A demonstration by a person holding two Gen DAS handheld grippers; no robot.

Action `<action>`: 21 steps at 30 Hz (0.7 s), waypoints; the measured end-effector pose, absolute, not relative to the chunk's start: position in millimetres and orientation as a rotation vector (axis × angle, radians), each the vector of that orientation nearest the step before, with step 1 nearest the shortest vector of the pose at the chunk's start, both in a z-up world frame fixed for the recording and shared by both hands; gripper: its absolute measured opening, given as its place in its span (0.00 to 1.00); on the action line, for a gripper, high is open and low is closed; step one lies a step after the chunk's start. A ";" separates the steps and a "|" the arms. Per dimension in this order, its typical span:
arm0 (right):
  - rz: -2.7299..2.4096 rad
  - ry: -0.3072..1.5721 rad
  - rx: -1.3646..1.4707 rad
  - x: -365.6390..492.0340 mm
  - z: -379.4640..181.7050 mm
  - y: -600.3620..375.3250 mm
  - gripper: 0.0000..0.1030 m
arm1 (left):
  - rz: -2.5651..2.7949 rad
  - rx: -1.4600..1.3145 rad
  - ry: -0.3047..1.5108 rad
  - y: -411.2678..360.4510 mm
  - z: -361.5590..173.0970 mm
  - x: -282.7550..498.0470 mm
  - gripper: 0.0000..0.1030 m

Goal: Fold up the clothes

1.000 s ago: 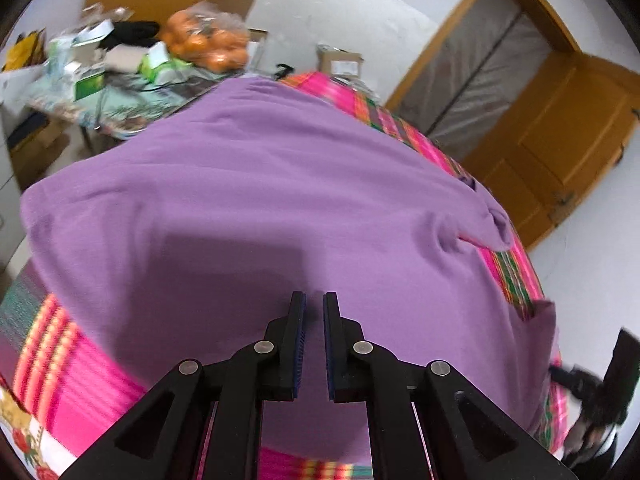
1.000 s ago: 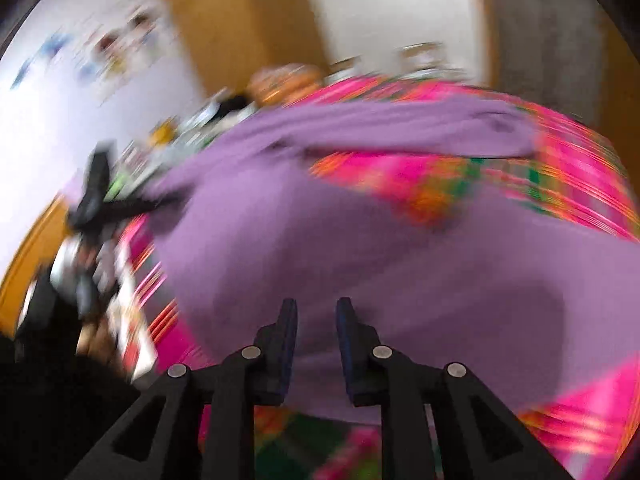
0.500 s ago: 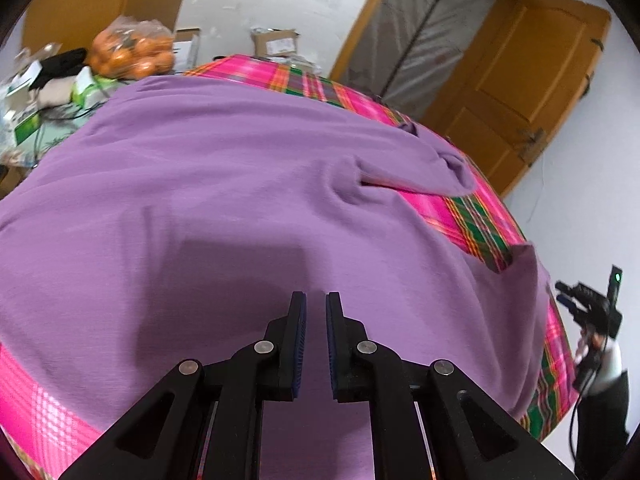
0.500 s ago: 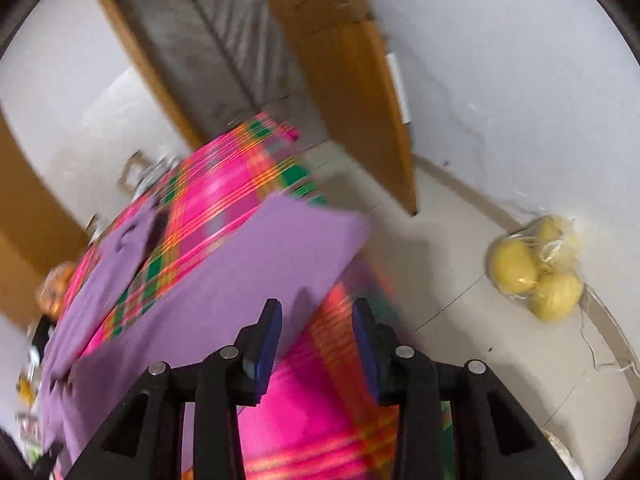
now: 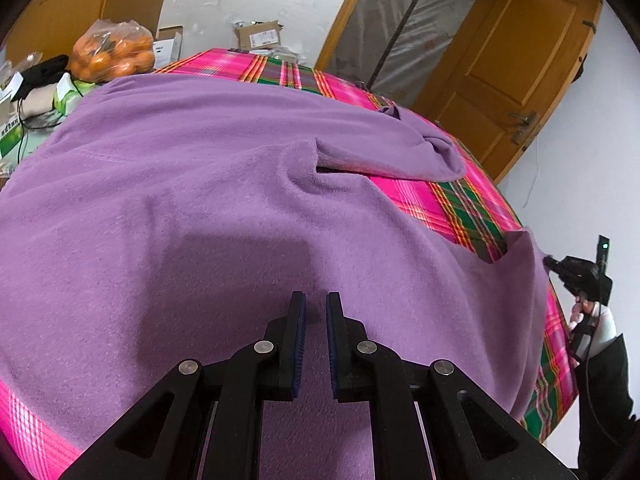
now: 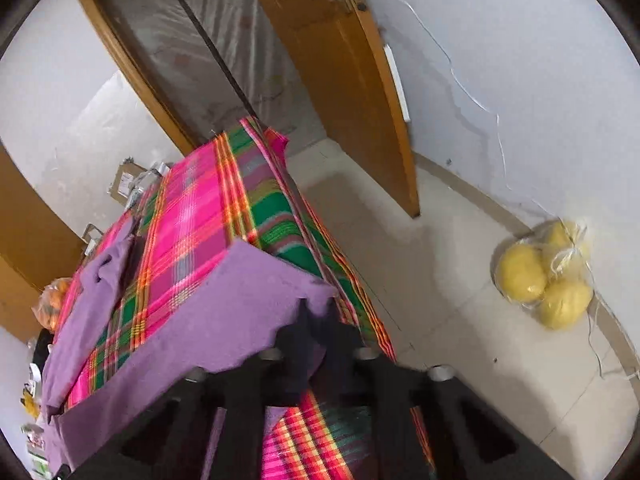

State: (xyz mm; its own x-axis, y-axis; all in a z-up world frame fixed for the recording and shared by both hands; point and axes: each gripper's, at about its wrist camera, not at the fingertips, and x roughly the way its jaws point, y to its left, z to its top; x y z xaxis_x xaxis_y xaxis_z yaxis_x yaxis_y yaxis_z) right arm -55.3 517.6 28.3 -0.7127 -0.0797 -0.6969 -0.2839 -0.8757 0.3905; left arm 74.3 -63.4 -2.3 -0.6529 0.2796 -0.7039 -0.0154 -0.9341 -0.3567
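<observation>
Left wrist view: a purple garment (image 5: 224, 208) lies spread over most of the frame, on a tabletop covered by a pink and green plaid cloth (image 5: 452, 204). One sleeve (image 5: 400, 148) lies folded across the upper right part of the garment, its cuff end on the cloth. At the bottom centre the left gripper (image 5: 316, 308) points down over the garment; its fingers (image 5: 297, 320) stand almost together with a narrow slit between them, and no fabric is seen in that slit. At the right edge the right gripper (image 5: 550, 262) meets the garment's corner where it hangs at the tabletop's edge, with a hand (image 5: 588, 320) in a dark sleeve behind it. In the upper left sit a bag of oranges (image 5: 112, 54) and small boxes; a wooden door (image 5: 516, 76) stands open in the upper right.

Right wrist view: the right gripper (image 6: 314, 312) fills the bottom centre, its fingers (image 6: 296, 340) pressed together on a corner of the garment (image 6: 224, 320). The purple fabric runs from there toward the lower left along the cloth's (image 6: 200, 216) near edge. The image is blurred around the fingers. On the floor (image 6: 440, 280) at the right lies a bag of yellow fruit (image 6: 544, 276) against the wall, with the door (image 6: 352, 80) at the top.
</observation>
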 end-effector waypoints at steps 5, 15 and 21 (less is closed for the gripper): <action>2.716 0.745 -1.005 -15.3 54.3 530.9 0.04 | 2.661 -1.221 -0.477 -62.4 -0.3 77.5 0.10; 2.594 0.865 -0.865 80.1 76.9 565.2 0.04 | 2.597 -1.184 -0.398 -37.6 8.7 86.1 0.10; 2.515 0.926 -0.917 115.8 53.8 575.9 0.04 | 2.537 -1.186 -0.330 -16.1 9.8 91.0 0.10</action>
State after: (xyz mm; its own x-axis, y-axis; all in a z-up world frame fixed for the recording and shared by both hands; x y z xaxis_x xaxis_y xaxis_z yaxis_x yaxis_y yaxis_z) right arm 115.8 575.9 53.8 -0.7480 0.0638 -0.6607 -0.4769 -0.7439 0.4681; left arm 91.0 -16.1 9.8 -0.6040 0.3807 -0.7002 -0.1890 -0.9219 -0.3383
